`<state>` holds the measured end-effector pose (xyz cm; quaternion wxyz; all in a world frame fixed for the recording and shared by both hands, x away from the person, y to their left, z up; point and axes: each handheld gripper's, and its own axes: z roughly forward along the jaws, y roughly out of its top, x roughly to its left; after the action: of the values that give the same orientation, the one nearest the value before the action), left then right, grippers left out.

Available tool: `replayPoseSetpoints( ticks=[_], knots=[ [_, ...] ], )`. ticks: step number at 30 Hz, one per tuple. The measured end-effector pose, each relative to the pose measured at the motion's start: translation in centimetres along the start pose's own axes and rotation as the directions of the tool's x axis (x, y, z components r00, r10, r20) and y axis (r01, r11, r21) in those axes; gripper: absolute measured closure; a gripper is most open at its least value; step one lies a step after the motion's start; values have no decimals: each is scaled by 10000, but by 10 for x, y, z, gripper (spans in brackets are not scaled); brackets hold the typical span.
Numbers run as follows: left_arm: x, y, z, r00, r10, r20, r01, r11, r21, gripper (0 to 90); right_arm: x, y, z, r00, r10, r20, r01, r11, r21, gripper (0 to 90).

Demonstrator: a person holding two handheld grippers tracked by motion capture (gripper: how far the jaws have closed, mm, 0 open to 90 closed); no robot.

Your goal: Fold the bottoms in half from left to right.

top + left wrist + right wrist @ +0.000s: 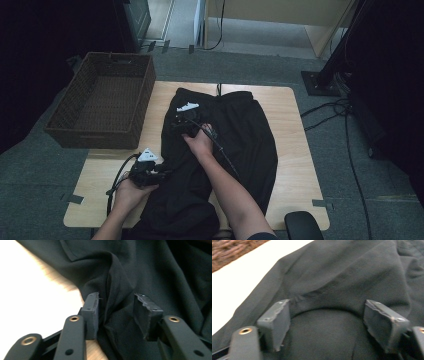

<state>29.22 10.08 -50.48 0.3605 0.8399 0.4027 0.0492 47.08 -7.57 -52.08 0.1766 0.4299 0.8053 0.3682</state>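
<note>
On the table (295, 150) we find black trousers (240, 145) unfolded; left gripper (116, 308) and right gripper (324, 315) gape over cloth (basket (70, 127) empty).

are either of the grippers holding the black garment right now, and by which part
Neither is clamped yet. The left gripper has open jaws straddling a raised fold at the edge of the black garment. The right gripper is open over a seam.

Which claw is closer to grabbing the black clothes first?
Probably the left claw: a raised fold of the black clothes already sits between its open jaws. The right claw is open wide over flatter cloth.
</note>
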Motion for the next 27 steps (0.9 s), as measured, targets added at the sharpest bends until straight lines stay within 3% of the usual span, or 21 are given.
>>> replayPoseSetpoints(
  ticks=[4, 8, 12, 20, 22, 24, 26, 27],
  knots=[
    [-2, 0, 0, 10000, 64, 37, -64, 10000, 29, 623, 0, 0, 0, 10000, 68, 56, -68, 10000, -5, 222],
    [-3, -1, 1, 9999, 83, 68, -83, 10000, 9, 670, 0, 0, -1, 10000, -11, -37, 10, 10000, -84, 299],
    [-4, -2, 2, 9997, 147, 179, -146, 9999, -37, 743, 0, -1, -2, 9994, -168, -297, 161, 9997, -205, 418],
    [-7, -1, 4, 9997, 210, 132, -209, 9998, -35, 813, -3, -1, -3, 9998, 164, -60, -166, 9993, -330, 583],
    [-7, -1, 5, 9996, 253, 130, -253, 9997, 3, 846, -3, -2, -4, 9999, 112, -73, -114, 9993, -354, 674],
    [-8, 0, 7, 9991, 49, 418, -49, 10000, 0, 884, -3, -3, -5, 9999, 42, -138, -47, 9992, -400, 799],
    [-8, 0, 9, 9985, -25, 540, 27, 10000, -21, 886, -3, -3, -6, 9999, 5, -163, -11, 9993, -377, 810],
    [-9, 0, 9, 9978, -131, 653, 132, 9999, -9, 887, -1, -4, -7, 9997, -247, -13, 247, 9990, -373, 814]
  ],
)
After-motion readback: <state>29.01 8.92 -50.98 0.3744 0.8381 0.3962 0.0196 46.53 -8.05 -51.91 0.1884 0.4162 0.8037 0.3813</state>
